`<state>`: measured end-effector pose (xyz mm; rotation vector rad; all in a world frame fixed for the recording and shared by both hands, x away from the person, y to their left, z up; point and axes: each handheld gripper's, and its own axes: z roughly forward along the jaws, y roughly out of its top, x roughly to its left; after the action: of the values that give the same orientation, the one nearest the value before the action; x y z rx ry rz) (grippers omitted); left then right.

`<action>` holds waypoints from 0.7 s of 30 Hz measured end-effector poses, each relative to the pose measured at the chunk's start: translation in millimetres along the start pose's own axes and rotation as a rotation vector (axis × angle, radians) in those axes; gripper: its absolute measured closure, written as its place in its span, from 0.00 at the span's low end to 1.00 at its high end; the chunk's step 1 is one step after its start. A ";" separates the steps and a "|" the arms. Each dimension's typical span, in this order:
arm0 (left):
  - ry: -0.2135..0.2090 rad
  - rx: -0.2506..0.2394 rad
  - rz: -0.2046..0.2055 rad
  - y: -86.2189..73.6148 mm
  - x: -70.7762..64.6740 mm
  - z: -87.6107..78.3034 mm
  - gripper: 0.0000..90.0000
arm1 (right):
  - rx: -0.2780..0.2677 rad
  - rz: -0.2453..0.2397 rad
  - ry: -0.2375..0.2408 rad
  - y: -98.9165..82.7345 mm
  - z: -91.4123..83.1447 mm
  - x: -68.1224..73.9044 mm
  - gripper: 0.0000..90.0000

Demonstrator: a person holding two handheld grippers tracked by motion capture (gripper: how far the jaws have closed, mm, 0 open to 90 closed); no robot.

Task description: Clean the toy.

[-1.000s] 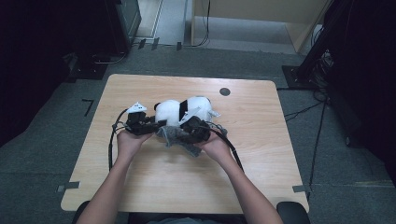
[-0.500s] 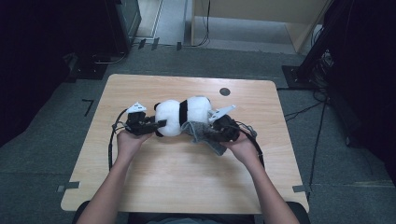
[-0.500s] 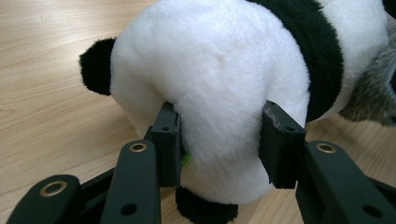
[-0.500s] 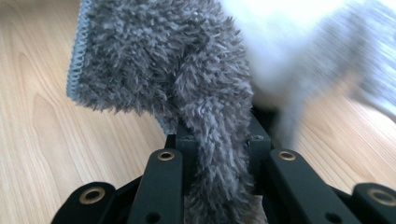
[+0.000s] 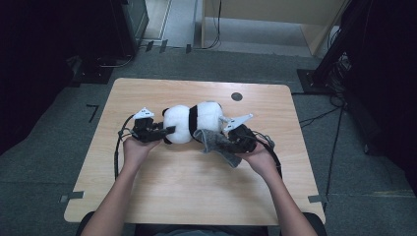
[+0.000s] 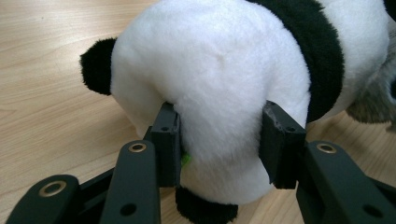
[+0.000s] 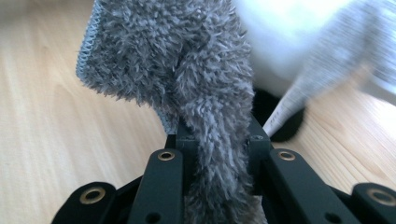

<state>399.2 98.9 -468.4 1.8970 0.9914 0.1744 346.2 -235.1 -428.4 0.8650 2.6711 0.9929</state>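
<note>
A black-and-white panda plush (image 5: 189,122) lies on its side in the middle of the wooden table (image 5: 147,196). My left gripper (image 5: 167,131) is shut on the panda's white head (image 6: 219,74), both pads pressed into the fur (image 6: 168,135). My right gripper (image 5: 220,142) is shut on a grey fuzzy cloth (image 5: 230,158) at the panda's right end. In the right gripper view the cloth (image 7: 177,60) bunches up between the jaws of the right gripper (image 7: 217,135). The panda's white body (image 7: 285,32) lies just behind it.
A small black round grommet (image 5: 236,96) sits in the tabletop behind the panda. Bare wood lies in front of both hands up to the near edge. Dark equipment (image 5: 133,19) and a wooden cabinet (image 5: 275,14) stand on the floor beyond the table.
My right gripper has moved to the right with the grey cloth in it, drawing the cloth toward the panda's right end. The left gripper and the panda's head have stayed put.
</note>
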 end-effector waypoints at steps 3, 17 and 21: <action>0.000 0.001 0.000 0.1 -0.2 -0.1 0.61 | 0.002 -0.036 0.034 10.1 8.8 11.0 0.83; -0.005 0.001 -0.012 0.9 -1.3 -1.7 0.61 | 0.049 -0.136 0.107 64.2 85.4 44.4 0.83; -0.005 0.003 -0.009 0.6 -0.6 -1.8 0.61 | 0.037 -0.120 0.091 67.0 93.5 41.2 0.83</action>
<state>398.2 99.6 -466.8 1.8946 0.9973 0.1626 375.1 -119.5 -455.1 0.6719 2.7884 0.9802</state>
